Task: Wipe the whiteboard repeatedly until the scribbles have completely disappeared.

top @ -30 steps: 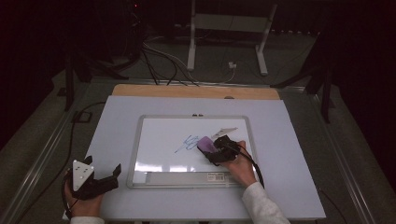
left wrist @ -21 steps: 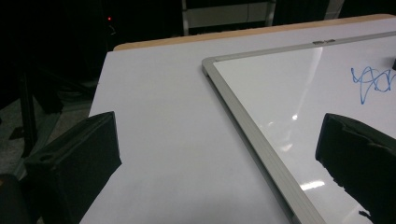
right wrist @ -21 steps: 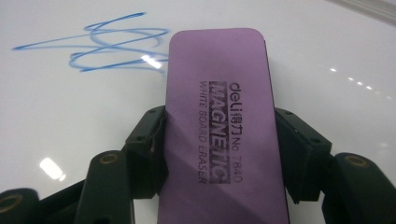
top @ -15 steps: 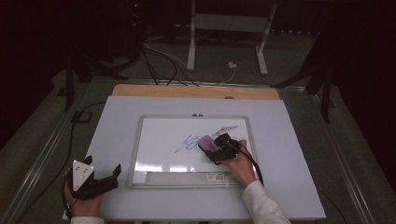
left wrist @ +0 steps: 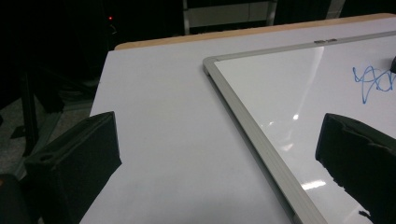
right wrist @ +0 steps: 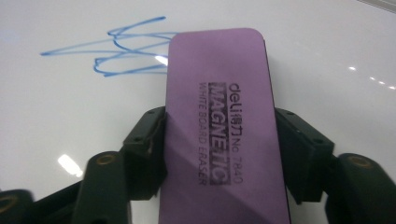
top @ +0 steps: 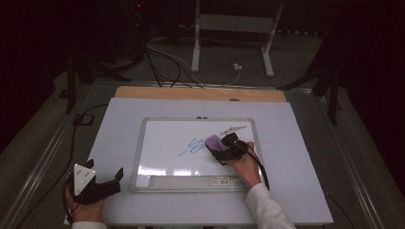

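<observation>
A purple whiteboard eraser [right wrist: 219,70] lies flat on the whiteboard [top: 167,164], just right of a blue scribble [right wrist: 121,51]. My right gripper [right wrist: 219,140] holds the eraser by its long sides. Its jaws have just been opening a little, but the pads still rest against both sides. In the high view the right gripper [top: 225,149] sits right of the board's middle, with the eraser [top: 213,141] at its tip. My left gripper [top: 107,179] rests on the table's near left corner, open and holding nothing. In its own view, the left gripper [left wrist: 219,154] has the board's frame [left wrist: 243,116] running between its jaws.
A grey marker-like object [top: 234,129] lies on the board behind the right gripper. The board's ledge strip [top: 191,181] runs along its near edge. A wooden edge [top: 200,93] borders the white tabletop [top: 296,143] at the back. Cables and a stand are on the floor beyond.
</observation>
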### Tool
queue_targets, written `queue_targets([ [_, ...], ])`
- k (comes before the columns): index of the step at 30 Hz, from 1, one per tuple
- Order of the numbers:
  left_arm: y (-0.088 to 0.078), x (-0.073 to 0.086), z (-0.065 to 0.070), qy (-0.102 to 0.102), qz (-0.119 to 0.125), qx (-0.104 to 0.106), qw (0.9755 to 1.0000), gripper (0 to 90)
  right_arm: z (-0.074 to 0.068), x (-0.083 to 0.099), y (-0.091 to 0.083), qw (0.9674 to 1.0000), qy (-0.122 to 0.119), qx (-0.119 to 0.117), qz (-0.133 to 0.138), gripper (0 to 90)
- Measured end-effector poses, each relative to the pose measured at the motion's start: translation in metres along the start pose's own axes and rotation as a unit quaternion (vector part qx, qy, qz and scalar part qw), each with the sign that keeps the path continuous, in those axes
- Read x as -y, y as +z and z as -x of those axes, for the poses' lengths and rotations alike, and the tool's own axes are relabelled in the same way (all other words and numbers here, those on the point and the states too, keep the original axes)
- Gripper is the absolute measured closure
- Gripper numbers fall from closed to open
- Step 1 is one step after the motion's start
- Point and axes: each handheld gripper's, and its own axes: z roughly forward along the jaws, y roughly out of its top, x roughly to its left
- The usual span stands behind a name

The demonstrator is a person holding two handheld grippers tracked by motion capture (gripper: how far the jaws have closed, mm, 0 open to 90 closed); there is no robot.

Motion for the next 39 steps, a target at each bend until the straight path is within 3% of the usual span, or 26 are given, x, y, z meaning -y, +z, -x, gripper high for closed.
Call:
queue_targets([
  [2, 0.0, 0.0, 0.0, -0.001, 0.0, 0.0, 1.0, 0.6, 0.002, -0.001, -0.001, 0.9999, 0.009, -0.002, 0.009, 35.1],
  [5, 0.0, 0.0, 0.0, 0.0, -0.001, 0.001, 1.0, 0.6, 0.003, -0.002, -0.001, 0.9997, 0.021, -0.004, 0.012, 40.4],
  [9, 0.001, 0.0, 0.0, 0.0, -0.001, 0.001, 1.0, 0.6, -0.003, -0.006, 0.002, 0.9997, 0.015, 0.015, 0.011, 41.0],
  [13, 0.0, 0.0, 0.0, 0.0, -0.001, 0.001, 1.0, 0.6, -0.013, -0.012, 0.007, 1.0, 0.004, 0.002, 0.006, 41.0],
  [17, 0.0, 0.0, -0.001, -0.002, 0.0, 0.001, 1.0, 0.6, -0.019, -0.017, 0.01, 0.9997, -0.015, 0.02, 0.001, 41.1],
  [20, 0.0, 0.0, -0.001, -0.001, 0.0, 0.0, 1.0, 0.6, -0.013, -0.022, 0.012, 0.9987, -0.003, 0.05, 0.001, 41.2],
  [23, 0.001, 0.0, 0.0, -0.001, -0.001, 0.001, 1.0, 0.6, -0.009, -0.026, 0.015, 0.9983, 0.023, 0.053, 0.001, 41.2],
  [27, 0.001, 0.0, 0.0, 0.0, -0.002, 0.002, 1.0, 0.6, -0.022, -0.028, 0.02, 0.9995, 0.002, 0.032, 0.004, 41.2],
  [30, 0.0, 0.0, -0.001, -0.001, 0.0, 0.001, 1.0, 0.6, -0.026, -0.03, 0.021, 0.9993, -0.014, 0.034, 0.001, 41.2],
  [31, 0.0, 0.0, -0.001, -0.001, 0.0, 0.0, 1.0, 0.6, -0.024, -0.031, 0.021, 0.9993, -0.011, 0.036, 0.001, 41.2],
  [34, 0.0, 0.001, -0.001, -0.001, -0.001, 0.0, 1.0, 0.6, -0.015, -0.033, 0.02, 0.9969, -0.002, 0.078, 0.003, 41.3],
  [36, 0.0, 0.001, -0.001, 0.0, -0.002, 0.001, 1.0, 0.6, -0.009, -0.033, 0.021, 0.9971, 0.019, 0.073, 0.005, 41.2],
  [38, 0.0, 0.0, -0.001, 0.001, -0.003, 0.002, 1.0, 0.6, -0.012, -0.033, 0.022, 0.9975, 0.018, 0.068, 0.008, 41.3],
  [39, 0.001, 0.0, 0.0, 0.002, -0.003, 0.002, 1.0, 0.6, -0.015, -0.033, 0.023, 0.9984, 0.013, 0.054, 0.007, 41.2],
])
